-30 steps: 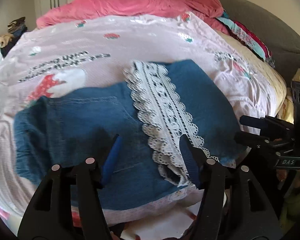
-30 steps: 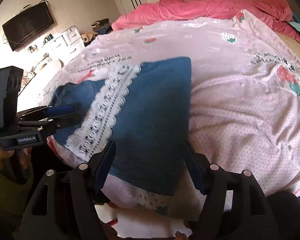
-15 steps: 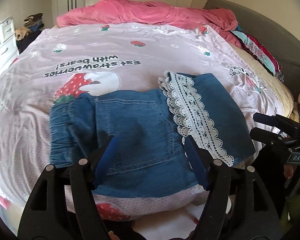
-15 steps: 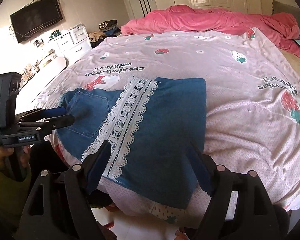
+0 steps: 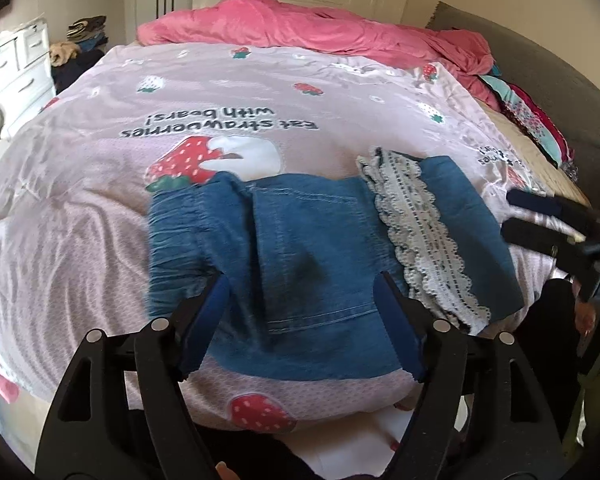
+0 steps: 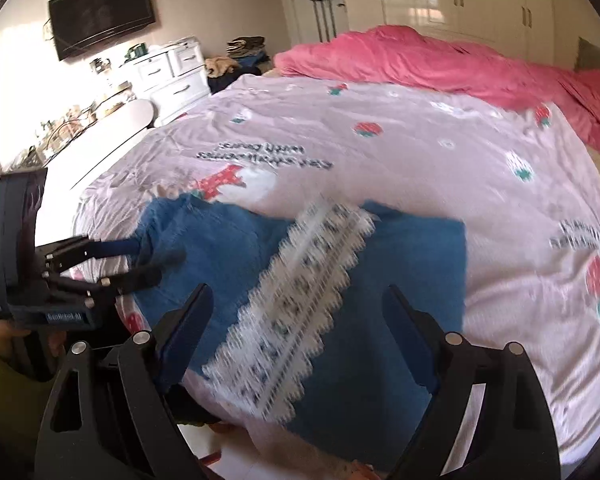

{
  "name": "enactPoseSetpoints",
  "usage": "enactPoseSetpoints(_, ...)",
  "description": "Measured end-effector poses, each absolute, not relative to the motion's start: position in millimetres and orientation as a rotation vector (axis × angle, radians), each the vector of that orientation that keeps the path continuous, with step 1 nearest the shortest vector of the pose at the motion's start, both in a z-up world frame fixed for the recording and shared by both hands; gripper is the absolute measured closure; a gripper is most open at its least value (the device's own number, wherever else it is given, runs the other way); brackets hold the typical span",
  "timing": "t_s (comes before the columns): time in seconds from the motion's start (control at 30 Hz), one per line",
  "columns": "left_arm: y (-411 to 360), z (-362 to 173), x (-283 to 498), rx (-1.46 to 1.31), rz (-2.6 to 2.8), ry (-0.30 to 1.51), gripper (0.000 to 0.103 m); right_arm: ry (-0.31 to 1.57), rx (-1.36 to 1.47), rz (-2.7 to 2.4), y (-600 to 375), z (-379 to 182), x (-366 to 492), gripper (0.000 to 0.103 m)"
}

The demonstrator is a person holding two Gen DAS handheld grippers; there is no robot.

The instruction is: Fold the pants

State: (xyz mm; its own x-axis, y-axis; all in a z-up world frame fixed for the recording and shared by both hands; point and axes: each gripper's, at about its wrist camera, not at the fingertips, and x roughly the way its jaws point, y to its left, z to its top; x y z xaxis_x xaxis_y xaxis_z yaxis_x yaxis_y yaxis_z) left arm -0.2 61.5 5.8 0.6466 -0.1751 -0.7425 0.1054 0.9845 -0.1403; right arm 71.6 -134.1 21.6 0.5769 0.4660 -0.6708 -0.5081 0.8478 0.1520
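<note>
Bright daylight, seemingly from left; motion blur, fisheye-bent dark edges.

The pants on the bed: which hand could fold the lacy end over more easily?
Probably the right. Its open tool sits over the lace of the pants; the left tool faces the waist end. Both are empty.

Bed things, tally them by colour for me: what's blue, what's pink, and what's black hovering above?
Blue: 1, the denim pants with the lace trim
Pink: 2, the strawberry sheet and the blanket
Black: 2, the left gripper and the right gripper
Total: 5
</note>
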Motion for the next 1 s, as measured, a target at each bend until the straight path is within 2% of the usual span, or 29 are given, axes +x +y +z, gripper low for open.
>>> enactPoseSetpoints(0.33,81,6,-10,-0.13,-0.167,0.845,0.036,0.76,-0.207,0.702,-56,44,124,0.016)
enactPoseSetpoints(0.4,87,8,-13,-0.128,-0.137,0.837,0.029,0.776,-0.219,0.729,-43,44,134,0.016)
enactPoseSetpoints(0.83,123,-16,-4,-0.236,-0.08,0.891,0.029,0.944,-0.301,0.913,38,13,175,0.016)
enactPoseSetpoints(1.0,129,-30,4,-0.301,-0.124,0.935,0.049,1.001,-0.31,0.956,52,2,181,0.016)
